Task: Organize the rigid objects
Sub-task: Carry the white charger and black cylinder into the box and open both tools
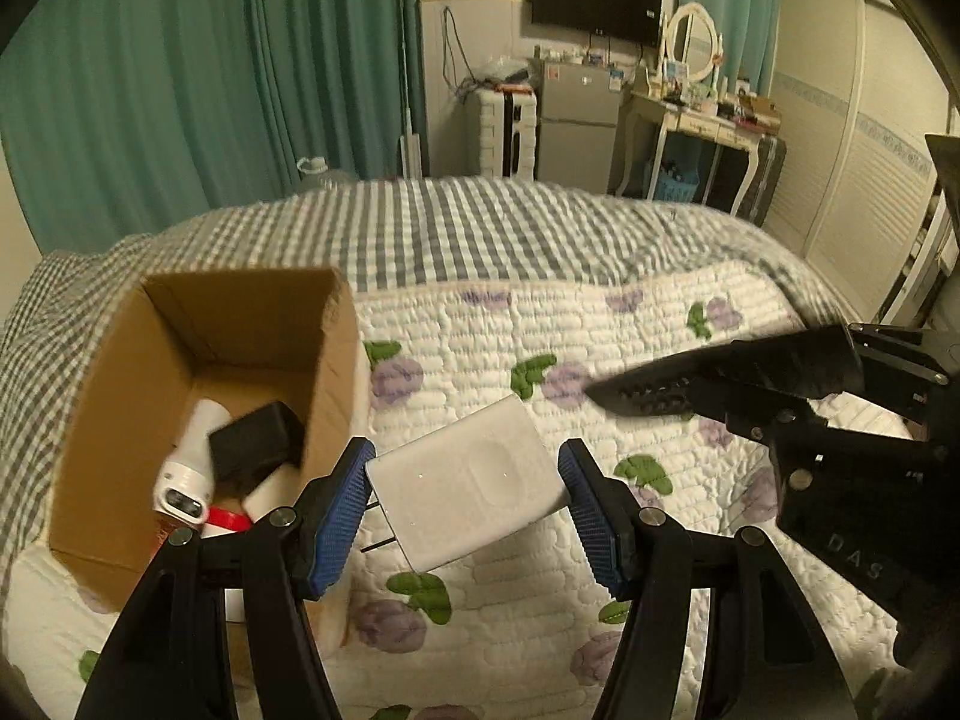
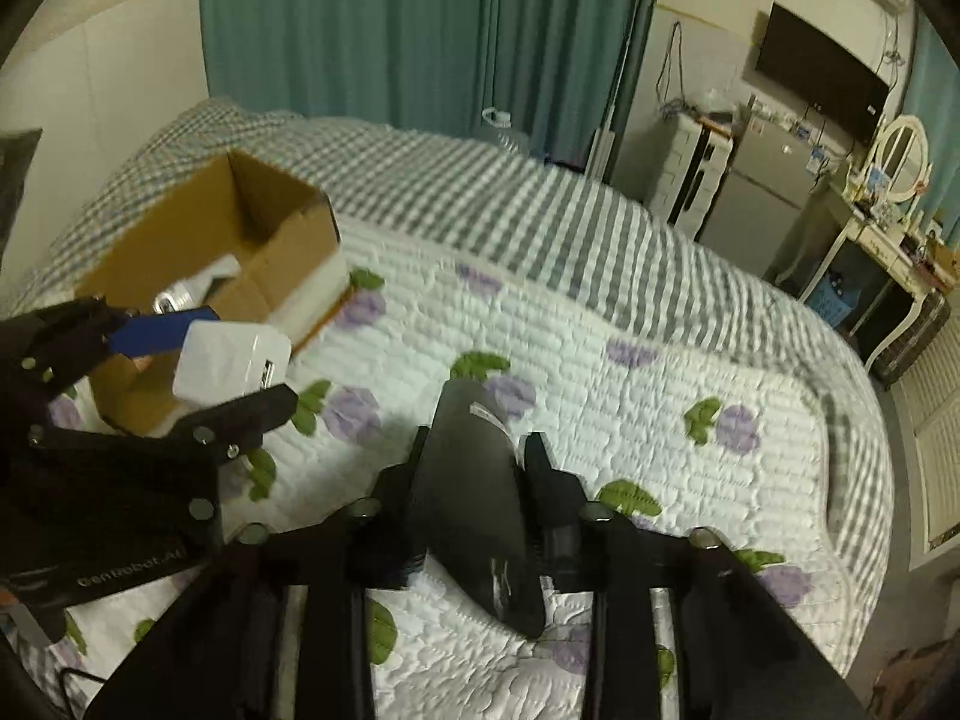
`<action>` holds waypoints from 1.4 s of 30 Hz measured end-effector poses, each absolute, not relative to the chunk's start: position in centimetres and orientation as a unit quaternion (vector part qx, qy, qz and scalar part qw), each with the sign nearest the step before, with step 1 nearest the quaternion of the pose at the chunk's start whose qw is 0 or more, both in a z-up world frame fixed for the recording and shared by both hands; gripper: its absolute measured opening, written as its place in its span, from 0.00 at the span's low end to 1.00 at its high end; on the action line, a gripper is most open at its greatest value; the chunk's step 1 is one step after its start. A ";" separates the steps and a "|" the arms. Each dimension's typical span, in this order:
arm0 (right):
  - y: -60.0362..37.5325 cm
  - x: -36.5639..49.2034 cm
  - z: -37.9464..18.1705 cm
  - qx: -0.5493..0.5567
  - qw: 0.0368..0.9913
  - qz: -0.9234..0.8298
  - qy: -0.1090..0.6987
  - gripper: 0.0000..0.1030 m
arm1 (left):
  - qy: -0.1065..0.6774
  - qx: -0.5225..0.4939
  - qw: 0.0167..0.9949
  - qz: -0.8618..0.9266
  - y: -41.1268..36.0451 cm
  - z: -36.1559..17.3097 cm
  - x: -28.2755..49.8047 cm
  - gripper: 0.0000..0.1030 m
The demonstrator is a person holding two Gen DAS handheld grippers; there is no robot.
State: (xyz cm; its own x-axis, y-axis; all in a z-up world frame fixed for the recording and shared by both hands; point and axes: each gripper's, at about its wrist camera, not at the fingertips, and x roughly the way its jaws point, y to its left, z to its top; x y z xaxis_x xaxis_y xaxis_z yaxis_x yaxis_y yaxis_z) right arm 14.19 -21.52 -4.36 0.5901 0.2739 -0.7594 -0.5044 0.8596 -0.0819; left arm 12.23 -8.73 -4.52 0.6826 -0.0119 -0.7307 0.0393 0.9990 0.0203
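A bed (image 1: 540, 228) carries everything. A white floral quilt (image 1: 600, 336) lies over its grey checked cover, with a cardboard box (image 1: 120, 420) at the quilt's left edge.

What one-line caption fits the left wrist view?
Left gripper holds a white charger above the floral quilt, beside an open cardboard box.

Your right gripper (image 1: 648, 399), seen from the left wrist camera, carries the pale letters "D A S" on its black body near the right edge of that view. Your left gripper (image 2: 234, 360), seen from the right wrist camera, shows faint lettering along its black housing at the lower left; it looks like "GenRobot.AI", though the first letters are soft. You can read nothing on the white charger (image 1: 468, 483), the cardboard box (image 1: 120, 420) or the black object (image 2: 480, 498).
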 end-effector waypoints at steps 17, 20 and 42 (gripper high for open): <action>-12.1 11.3 4.9 -0.156 0.900 0.273 0.302 0.18 | 0.337 -0.008 0.940 0.045 1.5 1.1 9.8 0.62; -9.3 11.5 5.4 -0.159 0.897 0.290 0.292 0.18 | 0.342 -0.012 0.938 0.062 3.9 0.5 9.8 0.62; 1.6 17.3 -4.6 -0.250 0.866 0.283 0.327 0.18 | 0.405 -0.036 0.911 0.074 11.1 -7.4 14.7 0.62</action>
State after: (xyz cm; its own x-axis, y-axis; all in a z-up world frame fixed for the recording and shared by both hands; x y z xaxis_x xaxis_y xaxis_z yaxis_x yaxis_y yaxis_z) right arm 17.31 1.63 -4.64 0.6260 0.3271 -0.7079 -0.6539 0.7148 -0.2480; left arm 14.68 11.13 -7.44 0.6612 0.1053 -0.7428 -0.1629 0.9866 -0.0051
